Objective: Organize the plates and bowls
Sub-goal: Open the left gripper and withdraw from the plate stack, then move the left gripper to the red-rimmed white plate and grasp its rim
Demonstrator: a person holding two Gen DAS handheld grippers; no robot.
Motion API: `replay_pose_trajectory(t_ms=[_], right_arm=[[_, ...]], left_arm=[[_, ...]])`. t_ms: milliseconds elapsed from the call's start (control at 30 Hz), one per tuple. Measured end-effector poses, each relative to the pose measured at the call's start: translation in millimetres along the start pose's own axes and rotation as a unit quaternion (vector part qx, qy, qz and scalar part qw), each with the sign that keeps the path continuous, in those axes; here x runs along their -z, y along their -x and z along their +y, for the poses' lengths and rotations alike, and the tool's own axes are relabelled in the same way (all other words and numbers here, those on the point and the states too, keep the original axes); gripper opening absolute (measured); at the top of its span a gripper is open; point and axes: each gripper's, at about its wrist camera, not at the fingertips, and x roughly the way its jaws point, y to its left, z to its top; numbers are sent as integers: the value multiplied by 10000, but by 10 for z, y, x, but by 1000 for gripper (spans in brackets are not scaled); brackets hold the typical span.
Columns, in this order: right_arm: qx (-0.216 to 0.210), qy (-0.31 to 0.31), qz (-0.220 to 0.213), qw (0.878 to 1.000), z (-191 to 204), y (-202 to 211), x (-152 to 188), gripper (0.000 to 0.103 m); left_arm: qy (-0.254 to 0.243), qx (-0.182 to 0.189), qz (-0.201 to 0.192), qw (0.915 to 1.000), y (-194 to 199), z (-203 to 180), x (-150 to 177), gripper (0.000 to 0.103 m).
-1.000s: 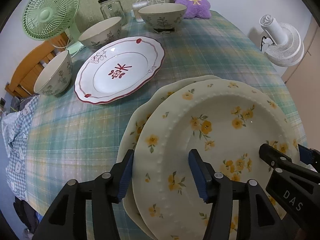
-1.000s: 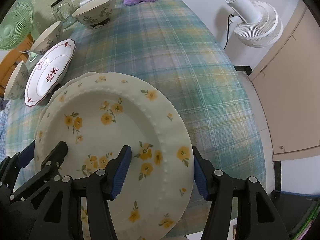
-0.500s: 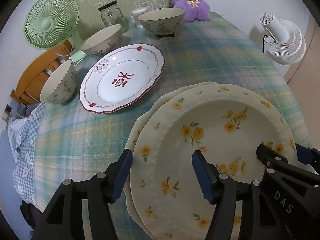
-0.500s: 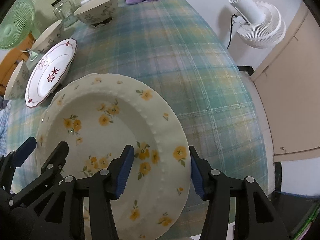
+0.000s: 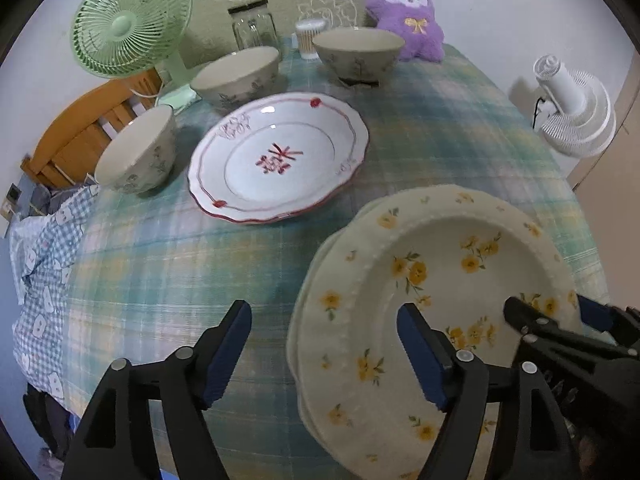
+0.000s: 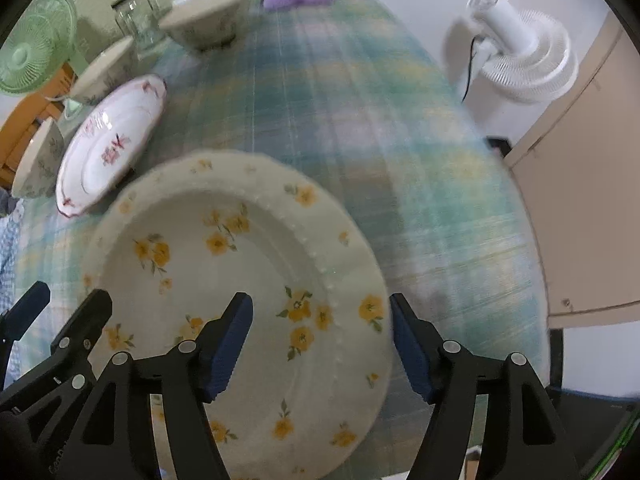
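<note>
Left wrist view: left gripper (image 5: 324, 354) jaws apart, straddling stacked floral plates' (image 5: 472, 276) rim.
Right gripper (image 6: 322, 346) jaws apart, likewise astride the opposite rim.

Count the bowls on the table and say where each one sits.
3. One bowl sits at the left edge beside the red-patterned plate, one bowl stands by the green fan, and one bowl is at the far end near the purple plush. None looks hidden.
</note>
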Motion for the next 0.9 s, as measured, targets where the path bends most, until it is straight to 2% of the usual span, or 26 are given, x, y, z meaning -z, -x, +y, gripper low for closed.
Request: replay_pose_trajectory(t_ms=[167, 333, 500, 567, 700, 900], right_arm=[[-9, 138, -455, 9989, 156, 384, -40, 76], [-47, 152, -886, 9959, 329, 715, -139, 76], [87, 439, -1327, 9901, 642, 1025, -315, 76], [-41, 480, -1451, 9882, 723, 1094, -421, 76], [-430, 594, -1473, 9864, 852, 1091, -614, 76], [-625, 787, -1355, 9857, 1041, 809, -905, 76]], left_arm=[[163, 232, -203, 9994, 229, 178, -86, 80], [370, 288, -542, 9974, 492, 415, -262, 80], [523, 310, -789, 9950, 639, 650, -420, 80], [581, 229, -841, 9945, 668, 754, -505, 80], [703, 82, -875, 9936, 622, 904, -626, 81], [924, -189, -727, 9929, 352, 1045, -796, 80]])
